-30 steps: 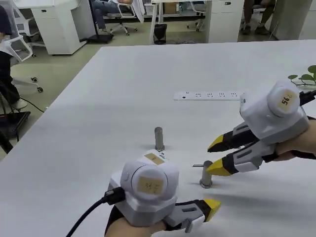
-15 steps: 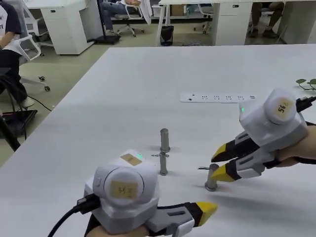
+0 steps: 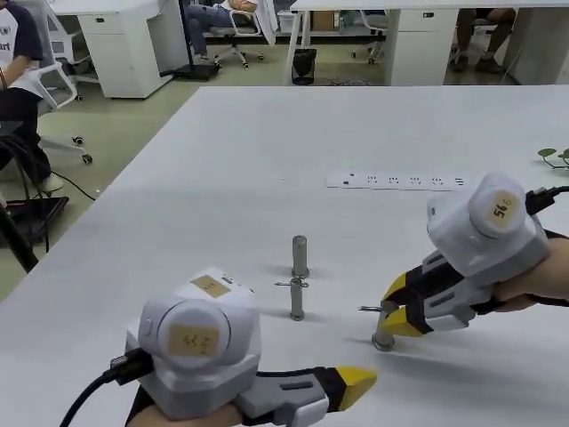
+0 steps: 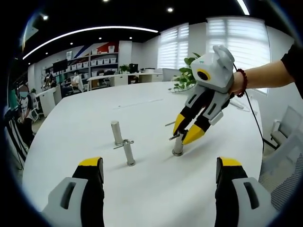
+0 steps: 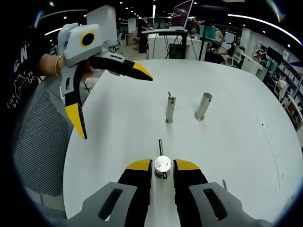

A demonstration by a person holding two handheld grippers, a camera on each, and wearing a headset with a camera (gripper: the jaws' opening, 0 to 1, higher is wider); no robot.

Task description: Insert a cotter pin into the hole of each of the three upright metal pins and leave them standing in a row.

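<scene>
We pinch the third pin; our other tool is spread wide.

The middle pin (image 3: 297, 301) stands upright with a cotter pin (image 3: 292, 284) through its top. Just behind it stands the bare pin (image 3: 300, 256). To its right in the head view, the right gripper (image 3: 397, 307) clamps the head of the third pin (image 5: 162, 165), which carries a second cotter pin (image 5: 160, 145). The left gripper (image 4: 159, 163) hovers in front of it with its jaws far apart.

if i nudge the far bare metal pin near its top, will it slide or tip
The far pin stands tall and narrow on a small base, so a high push would probably tip it. It looks like solid metal: likely stiff and heavy for its size. Being round, it may roll on the smooth table once down.
</scene>
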